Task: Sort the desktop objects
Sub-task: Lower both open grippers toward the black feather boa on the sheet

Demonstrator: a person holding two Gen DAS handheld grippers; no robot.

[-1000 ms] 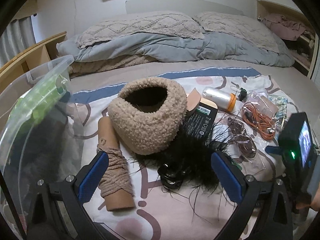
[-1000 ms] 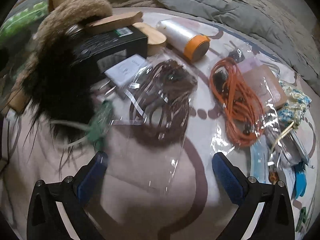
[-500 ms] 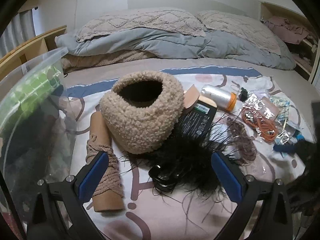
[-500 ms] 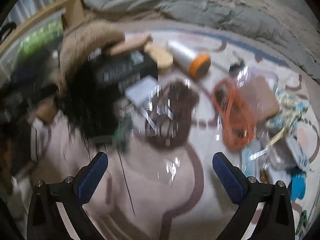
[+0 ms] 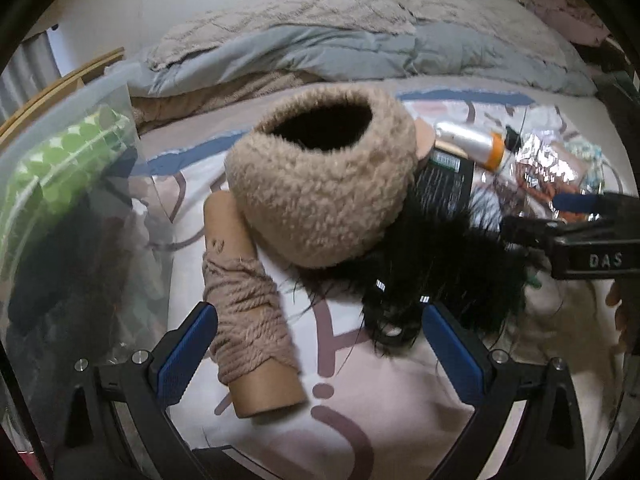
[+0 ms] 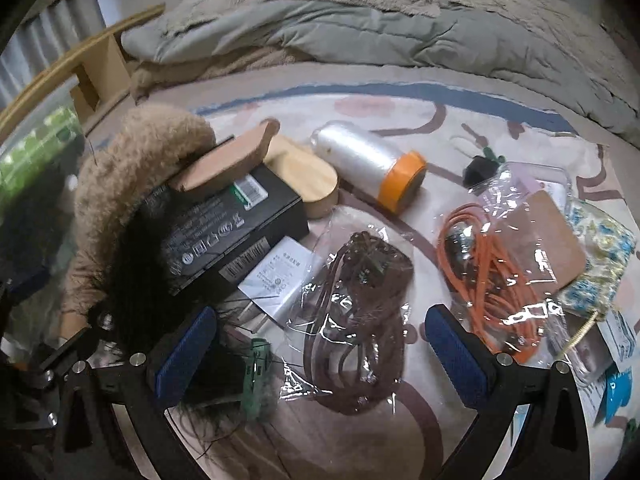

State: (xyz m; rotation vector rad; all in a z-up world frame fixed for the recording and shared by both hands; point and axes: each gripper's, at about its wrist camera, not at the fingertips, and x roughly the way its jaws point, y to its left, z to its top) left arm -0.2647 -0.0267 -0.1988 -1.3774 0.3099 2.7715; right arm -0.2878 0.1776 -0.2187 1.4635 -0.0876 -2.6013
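Objects lie scattered on a patterned sheet on a bed. In the left wrist view my left gripper (image 5: 320,344) is open and empty, low over a cardboard tube wound with tan yarn (image 5: 248,312), a fluffy tan hat (image 5: 324,188) and a black feathery item (image 5: 432,276). In the right wrist view my right gripper (image 6: 320,344) is open and empty above a clear bag of brown cord (image 6: 356,308). A black box (image 6: 228,228), a white charger (image 6: 276,276), a silver roll with an orange end (image 6: 372,168) and a bagged orange cable (image 6: 492,280) lie around it.
A clear plastic bin (image 5: 60,184) with a green item inside stands at the left. Pillows and a grey duvet (image 5: 352,48) lie at the back. Wooden pieces (image 6: 304,176), a floral pouch (image 6: 600,256) and small packets (image 6: 612,364) crowd the right side. The right gripper's body (image 5: 580,248) shows at the left view's right edge.
My left gripper has moved closer to the hat and yarn tube. My right gripper has swung back and now looks over the brown cord bag from slightly farther away.
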